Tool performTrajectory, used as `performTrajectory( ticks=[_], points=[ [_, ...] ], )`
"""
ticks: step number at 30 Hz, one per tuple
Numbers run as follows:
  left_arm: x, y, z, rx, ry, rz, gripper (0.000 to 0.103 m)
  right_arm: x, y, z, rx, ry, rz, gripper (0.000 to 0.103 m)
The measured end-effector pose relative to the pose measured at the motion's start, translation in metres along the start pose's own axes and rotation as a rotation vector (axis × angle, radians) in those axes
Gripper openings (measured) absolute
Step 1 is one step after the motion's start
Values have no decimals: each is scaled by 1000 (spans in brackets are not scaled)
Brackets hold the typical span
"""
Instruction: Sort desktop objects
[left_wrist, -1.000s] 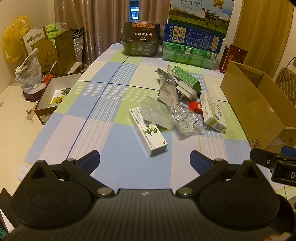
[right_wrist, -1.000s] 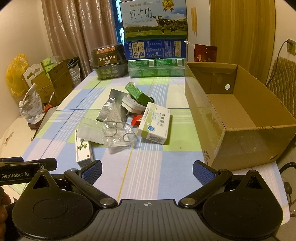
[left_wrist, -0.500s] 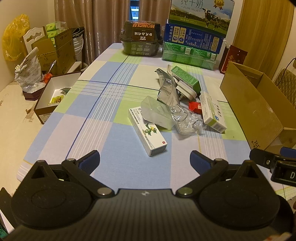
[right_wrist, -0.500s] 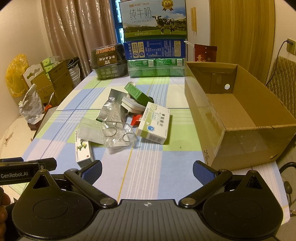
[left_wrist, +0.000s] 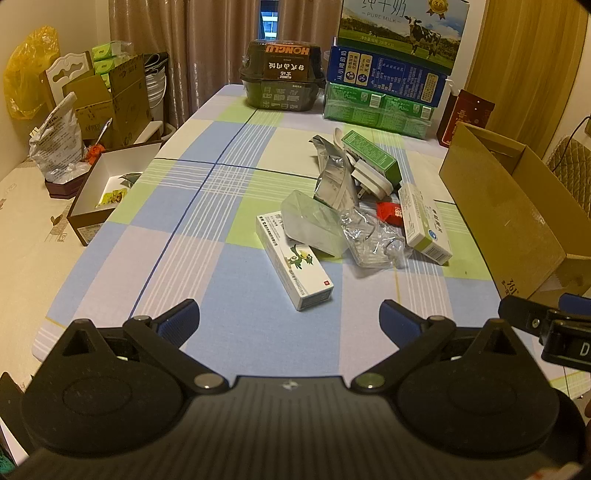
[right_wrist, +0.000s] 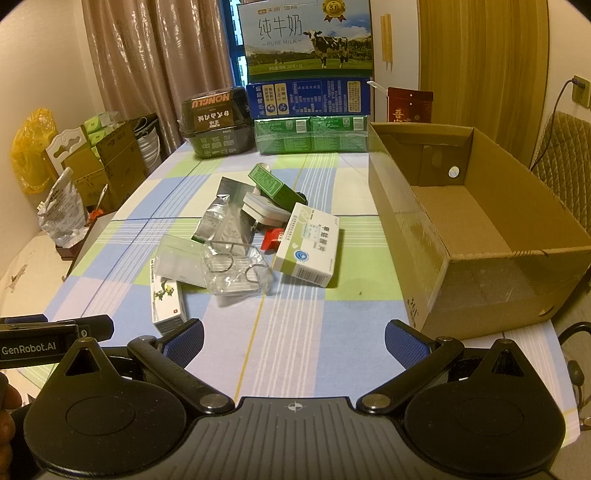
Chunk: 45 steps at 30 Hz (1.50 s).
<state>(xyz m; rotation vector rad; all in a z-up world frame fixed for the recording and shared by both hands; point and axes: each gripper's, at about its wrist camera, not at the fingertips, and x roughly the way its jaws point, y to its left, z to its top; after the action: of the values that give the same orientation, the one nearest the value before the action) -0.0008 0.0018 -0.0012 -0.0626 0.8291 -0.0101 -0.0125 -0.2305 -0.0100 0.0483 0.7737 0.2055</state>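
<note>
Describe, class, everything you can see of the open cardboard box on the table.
The cardboard box is plain brown corrugated card, long and rectangular, open at the top and empty inside. One inner end panel has a small round hole. Clear tape shines on its near long wall, and dark printed marks sit at a lower corner. It stands upright at the table's right edge, on the checked cloth, apart from the pile of small items. Neither gripper touches it.

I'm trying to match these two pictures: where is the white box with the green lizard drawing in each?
Left wrist view: white lizard box at centre, nearest item ahead of the gripper.
Right wrist view: lower left, beside the left fingertip.
Shared landmark: open brown cardboard box, on the right in both.
</note>
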Motion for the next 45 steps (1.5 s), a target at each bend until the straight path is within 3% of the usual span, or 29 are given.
performTrajectory(
  ticks=[28,35,45],
  points=[
    [2,-1,-3,-7,8,7,102,1,1,0,-16,-9,-3,101],
    [-1,0,2,-25,22,-35,102,-3,3,1,-22,-5,16,101],
    [8,13,25,13,-6,18,102,-8,0,23,-36,-19,59,101]
  ],
)
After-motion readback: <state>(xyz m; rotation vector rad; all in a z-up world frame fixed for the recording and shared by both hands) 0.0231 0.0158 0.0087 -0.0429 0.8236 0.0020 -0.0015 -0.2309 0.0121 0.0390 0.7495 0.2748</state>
